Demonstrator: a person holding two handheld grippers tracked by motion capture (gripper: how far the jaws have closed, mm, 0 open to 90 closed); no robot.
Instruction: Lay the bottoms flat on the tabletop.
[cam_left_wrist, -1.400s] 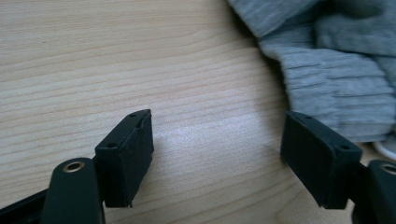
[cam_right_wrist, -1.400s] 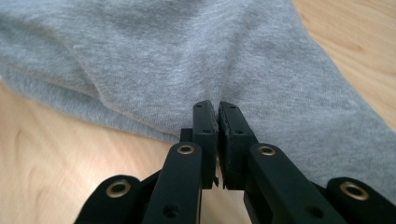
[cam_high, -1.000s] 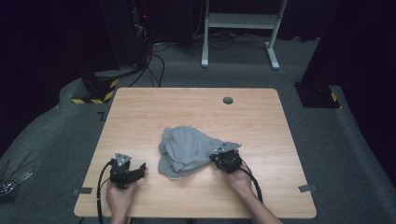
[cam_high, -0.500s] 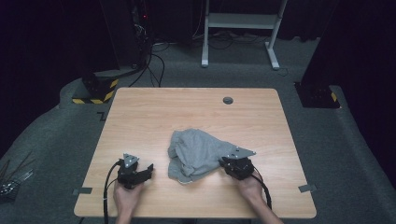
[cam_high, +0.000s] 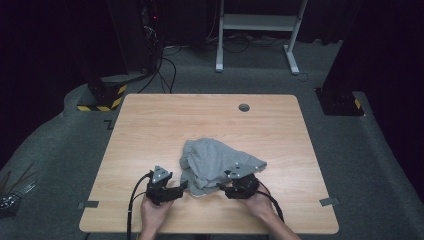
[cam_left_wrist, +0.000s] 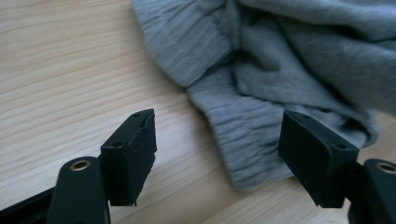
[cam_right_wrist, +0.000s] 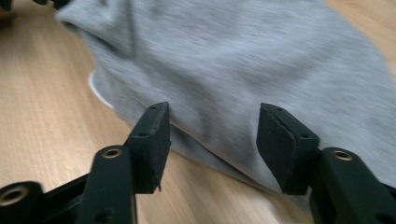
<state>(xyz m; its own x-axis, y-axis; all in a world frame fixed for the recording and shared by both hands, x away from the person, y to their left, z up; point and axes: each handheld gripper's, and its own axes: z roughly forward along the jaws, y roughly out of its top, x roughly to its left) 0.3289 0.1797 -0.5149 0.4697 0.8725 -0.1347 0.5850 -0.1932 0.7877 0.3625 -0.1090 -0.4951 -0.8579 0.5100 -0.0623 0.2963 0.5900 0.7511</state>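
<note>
Both grippers have drawn nearer the table's (cam_high: 150, 125) near edge, right gripper (cam_right_wrist: 212, 135) just opened off the crumpled grey garment (cam_high: 215, 162) lying mid-table, while left gripper (cam_left_wrist: 217, 147), jaws wide, reveals its ribbed cuff (cam_left_wrist: 243, 140).

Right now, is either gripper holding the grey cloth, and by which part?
Nothing is held. The left gripper stands open at the grey cloth's ribbed edge. The right gripper has just been opening, its jaws off the cloth's hem.
</note>
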